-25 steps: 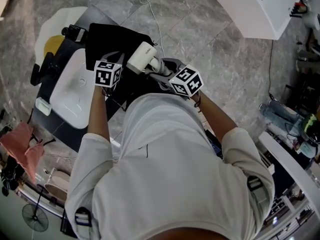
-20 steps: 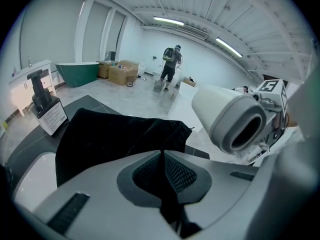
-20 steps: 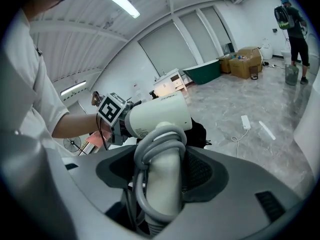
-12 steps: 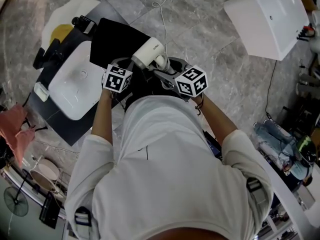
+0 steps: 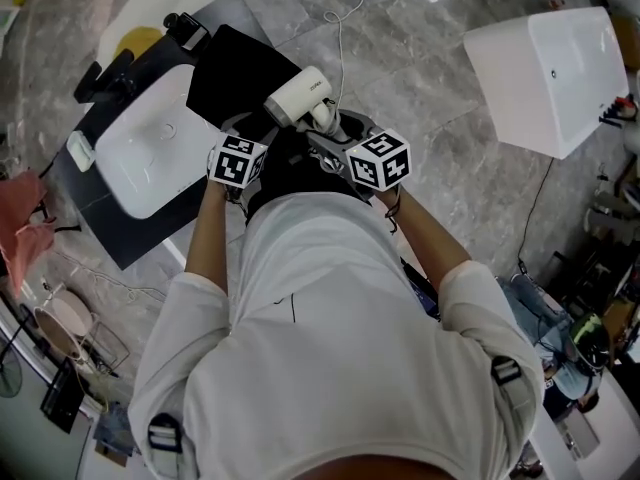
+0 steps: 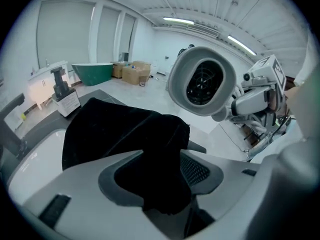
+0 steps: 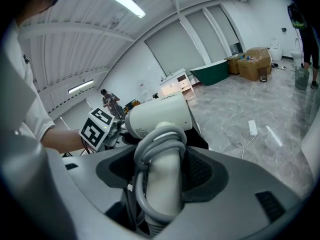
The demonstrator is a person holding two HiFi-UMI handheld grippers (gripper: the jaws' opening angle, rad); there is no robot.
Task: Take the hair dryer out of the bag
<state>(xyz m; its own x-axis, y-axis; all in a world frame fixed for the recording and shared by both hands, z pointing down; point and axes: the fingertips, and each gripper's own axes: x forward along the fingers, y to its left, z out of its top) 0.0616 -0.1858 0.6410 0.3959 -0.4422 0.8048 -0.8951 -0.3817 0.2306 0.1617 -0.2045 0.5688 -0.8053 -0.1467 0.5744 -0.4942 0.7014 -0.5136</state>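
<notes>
- The hair dryer (image 7: 159, 116) is out of the bag (image 5: 235, 73) and up in the air over the table's (image 5: 115, 238) far right edge. Your right tongs (image 7: 162, 181) are clenched on its handle.
- That grip sits on the cord (image 7: 150, 149) wound round the handle. The pads could slide on the loops, and the heavy barrel end would then tip the dryer down.
- If a cord loop slips loose, it may hang and catch on the bag as you carry the dryer away.
- Your left tongs (image 6: 155, 179) have just been opening and are now released. A fold of the black bag lies between the jaws, unpinched.
- If you pull back carelessly, that cloth could drag along, or the bag could slump off the edge to the floor.
- The basin (image 5: 150, 143) sits just beside the bag, so a wide swing could knock the dryer on it.
</notes>
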